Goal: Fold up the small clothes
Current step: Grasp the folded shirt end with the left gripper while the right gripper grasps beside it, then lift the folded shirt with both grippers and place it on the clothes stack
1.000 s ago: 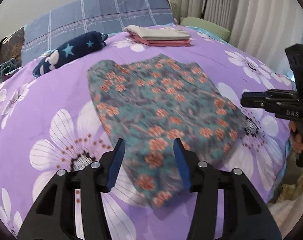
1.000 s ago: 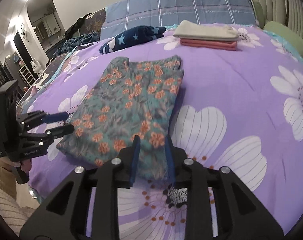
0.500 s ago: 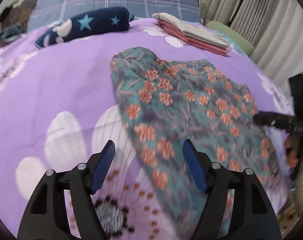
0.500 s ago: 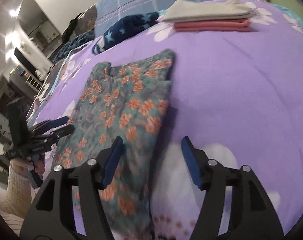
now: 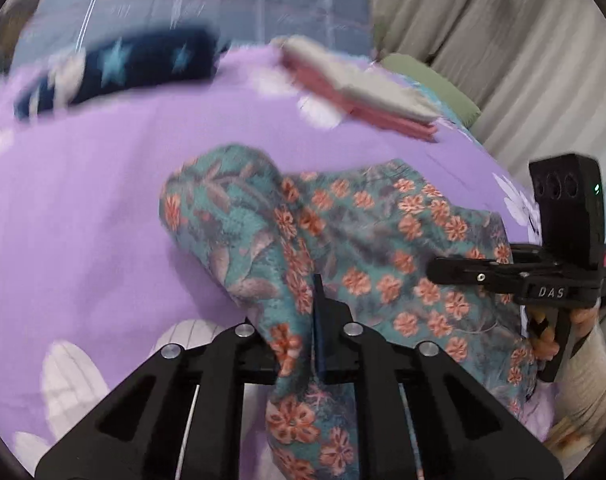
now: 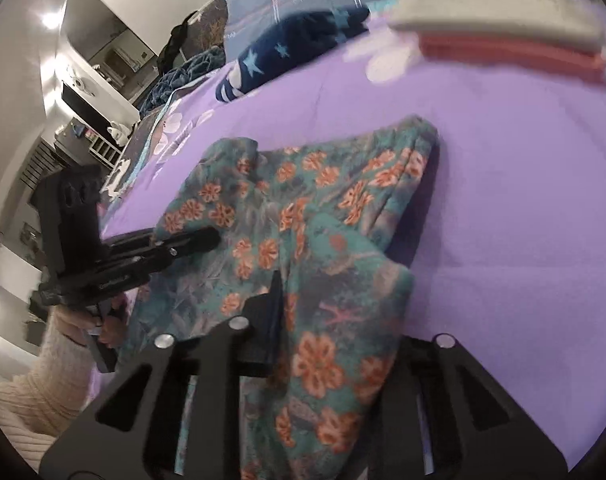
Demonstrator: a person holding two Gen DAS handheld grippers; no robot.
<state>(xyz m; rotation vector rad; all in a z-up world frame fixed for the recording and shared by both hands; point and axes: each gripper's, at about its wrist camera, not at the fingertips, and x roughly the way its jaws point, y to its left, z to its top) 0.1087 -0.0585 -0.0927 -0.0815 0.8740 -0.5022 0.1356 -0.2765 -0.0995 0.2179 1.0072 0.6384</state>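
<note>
1. The floral garment [image 5: 375,248], teal with orange flowers, is spread on the purple flowered bedspread [image 5: 83,200], its near edge lifted and bunched.
2. Left gripper [image 5: 303,332]: the fingers are nearly together and closing, with a fold of the garment's near corner pinched between them; only one blue pad [image 5: 318,320] is seen, the other is covered by cloth.
3. Right gripper [image 6: 303,320]: the fingers are narrow and closing, with the garment's other near corner clamped between them; cloth is draped over the right finger.
4. Each gripper is seen from the other's camera at the garment's edge, held by a hand [image 6: 103,320] in a cream knitted sleeve.
5. A folded stack [image 6: 503,40], cream on pink, and a navy star-print item [image 6: 295,52] are seen farther back on the bed, well apart from the garment.
</note>
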